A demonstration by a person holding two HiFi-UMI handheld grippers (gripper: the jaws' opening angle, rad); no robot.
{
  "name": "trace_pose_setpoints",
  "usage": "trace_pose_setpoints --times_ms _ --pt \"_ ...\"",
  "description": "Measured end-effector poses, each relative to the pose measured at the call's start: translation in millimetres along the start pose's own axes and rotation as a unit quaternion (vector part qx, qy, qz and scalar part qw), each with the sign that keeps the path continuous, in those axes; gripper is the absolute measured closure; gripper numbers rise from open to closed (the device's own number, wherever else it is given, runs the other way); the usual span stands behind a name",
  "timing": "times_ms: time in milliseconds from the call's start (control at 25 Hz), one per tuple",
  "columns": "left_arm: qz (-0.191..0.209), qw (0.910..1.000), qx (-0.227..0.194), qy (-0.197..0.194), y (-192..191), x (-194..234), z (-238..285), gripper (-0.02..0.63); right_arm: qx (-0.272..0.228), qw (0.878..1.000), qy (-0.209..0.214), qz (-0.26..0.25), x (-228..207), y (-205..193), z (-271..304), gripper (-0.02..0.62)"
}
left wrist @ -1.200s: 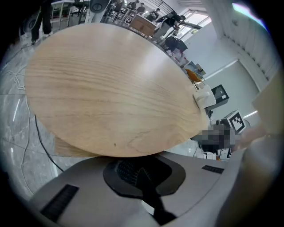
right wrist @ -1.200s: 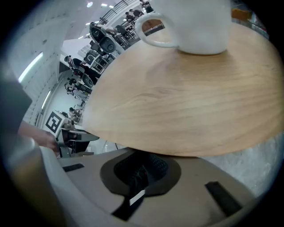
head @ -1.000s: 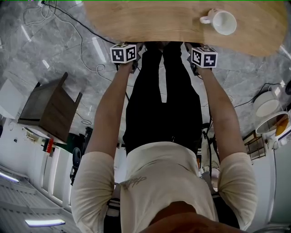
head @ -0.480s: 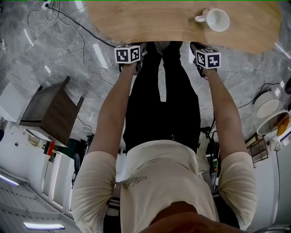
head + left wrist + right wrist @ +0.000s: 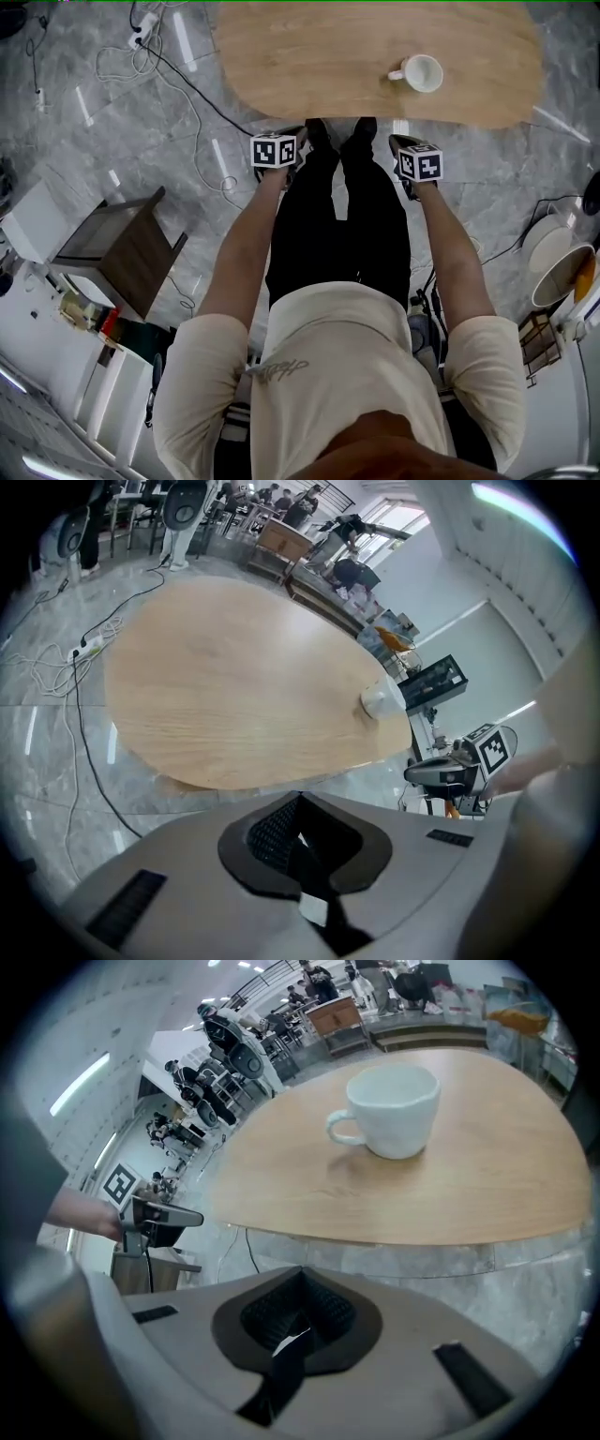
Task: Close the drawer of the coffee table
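The oval wooden coffee table point(image 5: 309, 56) lies ahead of me, with a white mug point(image 5: 419, 73) on its right part. No drawer shows in any view. My left gripper point(image 5: 277, 150) and right gripper point(image 5: 417, 159) hover over the floor just short of the table's near edge, on either side of my legs. In the left gripper view the left gripper point(image 5: 300, 803) is shut on nothing, facing the tabletop point(image 5: 234, 696) and the mug point(image 5: 380, 702). The right gripper point(image 5: 300, 1279) is likewise shut and empty, below the table edge point(image 5: 422, 1185) and the mug point(image 5: 392, 1110).
A dark wooden side cabinet point(image 5: 122, 248) stands on the marble floor at my left. Cables and a power strip point(image 5: 141, 37) trail left of the table. White bowls point(image 5: 553, 253) sit on a stand at the right.
Both grippers and I have drawn back from the table. Its near edge now lies farther ahead, and the whole top with the mug is in view.
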State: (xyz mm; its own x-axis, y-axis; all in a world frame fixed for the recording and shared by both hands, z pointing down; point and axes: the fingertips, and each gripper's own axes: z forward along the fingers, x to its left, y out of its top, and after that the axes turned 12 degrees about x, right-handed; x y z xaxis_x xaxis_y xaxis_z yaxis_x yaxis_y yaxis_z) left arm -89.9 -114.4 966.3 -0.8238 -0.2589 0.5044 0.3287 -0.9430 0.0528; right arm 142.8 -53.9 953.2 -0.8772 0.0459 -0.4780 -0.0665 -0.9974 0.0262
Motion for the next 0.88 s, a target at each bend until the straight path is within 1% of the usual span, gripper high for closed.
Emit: trace_pose_setpoints --times_ms 200,400,560,640,760,880 --pt "0.02 0.9998 0.004 0.007 -15.0 -29.6 -50.9 0.601 0.0 1.0 -0.005 -0.006 32.6 -25.0 -50.6 0.6" --pt "0.061 0.9981 0.001 0.012 -15.9 -60.2 -92.9 0.601 -0.022 1.0 -0.007 -0.005 54.7 -30.2 -97.6 0.6" --pt "0.082 0.9966 0.004 0.01 -32.6 -85.5 -124.8 0.601 -0.031 0.999 0.003 -0.009 83.1 -41.0 -130.0 0.6" --pt "0.087 0.9961 0.004 0.01 -37.2 -98.0 -137.9 0.601 -0.036 0.999 0.009 -0.013 96.4 -40.3 -145.2 0.6" --pt "0.08 0.9967 -0.013 -0.001 -38.3 -114.3 -161.2 0.601 -0.047 0.998 0.01 -0.038 123.9 -29.8 -170.8 0.6" --pt "0.08 0.9956 -0.047 -0.015 -35.5 -131.6 -191.0 0.601 -0.067 0.996 0.014 -0.059 150.6 -15.0 -193.8 0.6"
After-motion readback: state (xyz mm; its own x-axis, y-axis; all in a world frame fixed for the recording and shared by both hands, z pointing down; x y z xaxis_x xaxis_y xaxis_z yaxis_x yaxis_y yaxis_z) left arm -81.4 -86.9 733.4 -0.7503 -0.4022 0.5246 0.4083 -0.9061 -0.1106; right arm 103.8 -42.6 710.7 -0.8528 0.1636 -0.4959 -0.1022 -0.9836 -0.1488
